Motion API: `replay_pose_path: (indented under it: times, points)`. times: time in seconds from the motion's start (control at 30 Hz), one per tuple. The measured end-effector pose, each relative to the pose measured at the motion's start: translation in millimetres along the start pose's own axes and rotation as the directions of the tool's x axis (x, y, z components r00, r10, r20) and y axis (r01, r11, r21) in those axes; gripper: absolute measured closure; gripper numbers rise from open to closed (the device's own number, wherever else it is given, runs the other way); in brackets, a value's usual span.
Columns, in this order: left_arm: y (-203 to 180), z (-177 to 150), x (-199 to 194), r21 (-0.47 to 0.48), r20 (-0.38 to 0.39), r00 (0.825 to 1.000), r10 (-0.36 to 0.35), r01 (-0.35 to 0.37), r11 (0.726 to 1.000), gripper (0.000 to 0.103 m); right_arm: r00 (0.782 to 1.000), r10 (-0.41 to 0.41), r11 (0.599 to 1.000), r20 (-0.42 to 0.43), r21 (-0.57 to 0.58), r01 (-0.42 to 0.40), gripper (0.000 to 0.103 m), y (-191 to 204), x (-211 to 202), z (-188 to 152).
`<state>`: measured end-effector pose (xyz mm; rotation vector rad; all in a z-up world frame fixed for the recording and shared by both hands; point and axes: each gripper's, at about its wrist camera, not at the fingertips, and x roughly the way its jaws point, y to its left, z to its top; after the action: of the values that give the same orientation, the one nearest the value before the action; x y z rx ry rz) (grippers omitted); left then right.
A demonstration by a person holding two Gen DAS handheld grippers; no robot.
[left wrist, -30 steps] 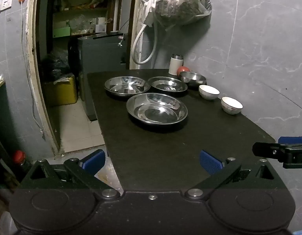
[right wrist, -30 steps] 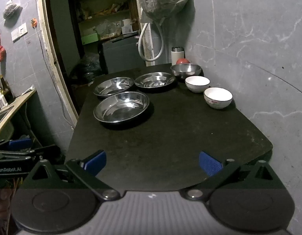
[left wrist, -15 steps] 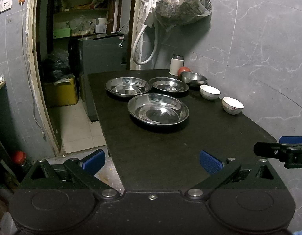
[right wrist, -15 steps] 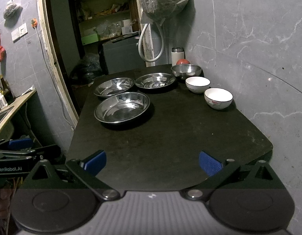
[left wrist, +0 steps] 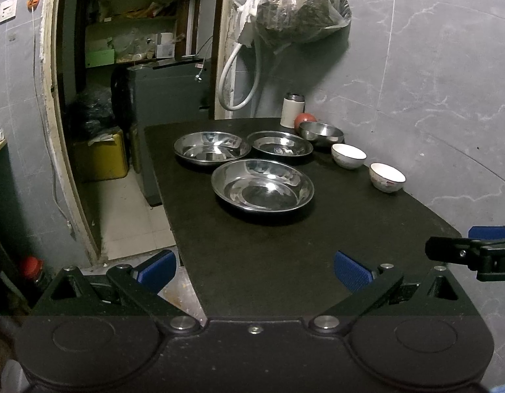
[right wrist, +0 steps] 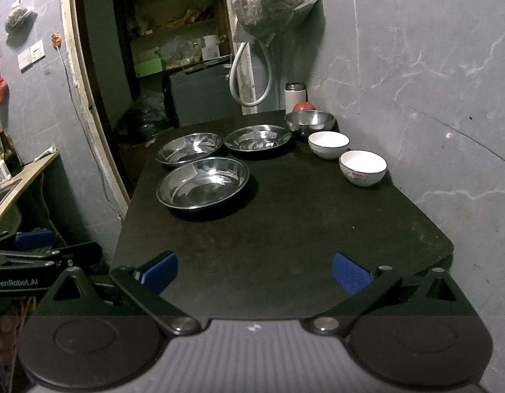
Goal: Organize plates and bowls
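Note:
Three steel plates lie on the black table [left wrist: 285,255]: the nearest plate [left wrist: 262,185] [right wrist: 203,182], a far left plate [left wrist: 212,148] [right wrist: 189,148] and a far right plate [left wrist: 280,144] [right wrist: 257,137]. A steel bowl [left wrist: 321,132] [right wrist: 309,121] stands at the back by the wall. Two white bowls [left wrist: 348,155] [left wrist: 387,177] line the right side, seen from the right wrist as a far white bowl [right wrist: 328,144] and a near white bowl [right wrist: 362,167]. My left gripper [left wrist: 254,268] and right gripper [right wrist: 255,270] hover open and empty over the table's near edge.
A white flask [left wrist: 292,110] and a red ball [left wrist: 304,119] stand at the table's back corner. A tiled wall runs along the right. A filled plastic bag [left wrist: 298,13] hangs above the table. A doorway with a yellow bin [left wrist: 100,157] opens at left.
Both views have drifted slightly, with the dishes shifting a little in frame. Nothing on the table has moved, and both grippers stay open.

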<state>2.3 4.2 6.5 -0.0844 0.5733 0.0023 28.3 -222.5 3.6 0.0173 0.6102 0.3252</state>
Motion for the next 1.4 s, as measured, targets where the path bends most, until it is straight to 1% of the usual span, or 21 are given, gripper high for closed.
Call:
replay_pose_path:
  times: [1.4]
  points:
    - [-1.8,-0.9,2.2,0.006,0.003,1.000,-0.001,0.001,1.000,0.001,1.000,-0.005,1.000,0.007,-0.003,0.005,0.000,-2.5,-0.5,0.3]
